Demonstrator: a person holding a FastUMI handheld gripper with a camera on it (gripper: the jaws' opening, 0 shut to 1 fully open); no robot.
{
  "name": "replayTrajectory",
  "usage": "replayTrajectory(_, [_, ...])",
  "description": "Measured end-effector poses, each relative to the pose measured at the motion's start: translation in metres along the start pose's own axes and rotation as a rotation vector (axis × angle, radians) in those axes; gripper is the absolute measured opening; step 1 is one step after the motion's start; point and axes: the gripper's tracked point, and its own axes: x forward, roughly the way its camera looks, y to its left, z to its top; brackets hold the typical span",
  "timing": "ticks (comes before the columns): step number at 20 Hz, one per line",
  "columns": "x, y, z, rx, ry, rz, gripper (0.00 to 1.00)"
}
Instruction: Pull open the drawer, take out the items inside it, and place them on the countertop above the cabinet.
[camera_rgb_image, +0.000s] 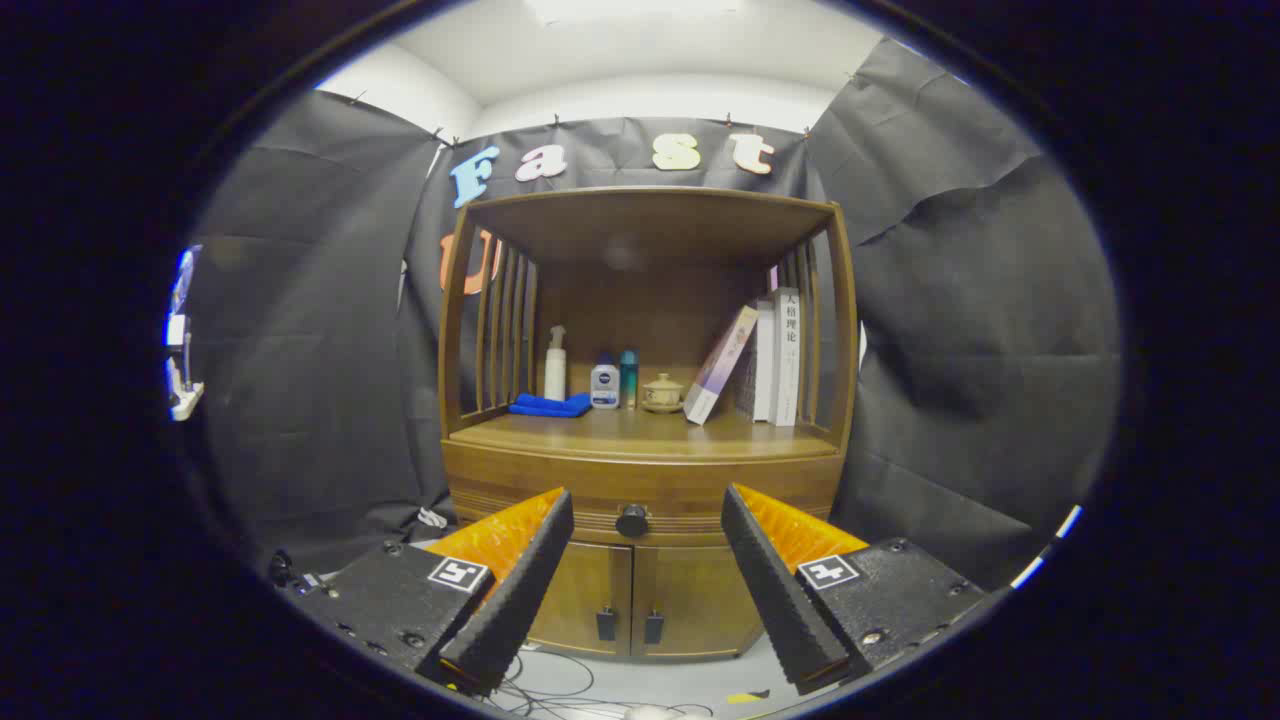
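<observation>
Staged booth dressed as a home corner, not a real room. Black cloth wall (960, 330) pinned up behind and to both sides of a wooden cabinet (645, 470), white ceiling above the cloth. On the cabinet's countertop (640, 430), under its slatted hutch: blue cloth (550, 405), pump bottle (555, 365), two small bottles (614, 381), lidded ceramic cup (662, 392), books (770, 357) leaning at the right end. Below the countertop, closed drawer with dark round knob (632, 520), two doors (640, 600) under it. Loose cables (545, 680) on pale floor at the cabinet's foot. Gripper (645, 585) fingers spread wide before the cabinet, holding nothing.
</observation>
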Motion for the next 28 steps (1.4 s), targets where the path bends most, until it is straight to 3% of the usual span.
replayTrajectory(28, [0.014,-0.001,-0.004,-0.002,0.008,-0.010,0.98])
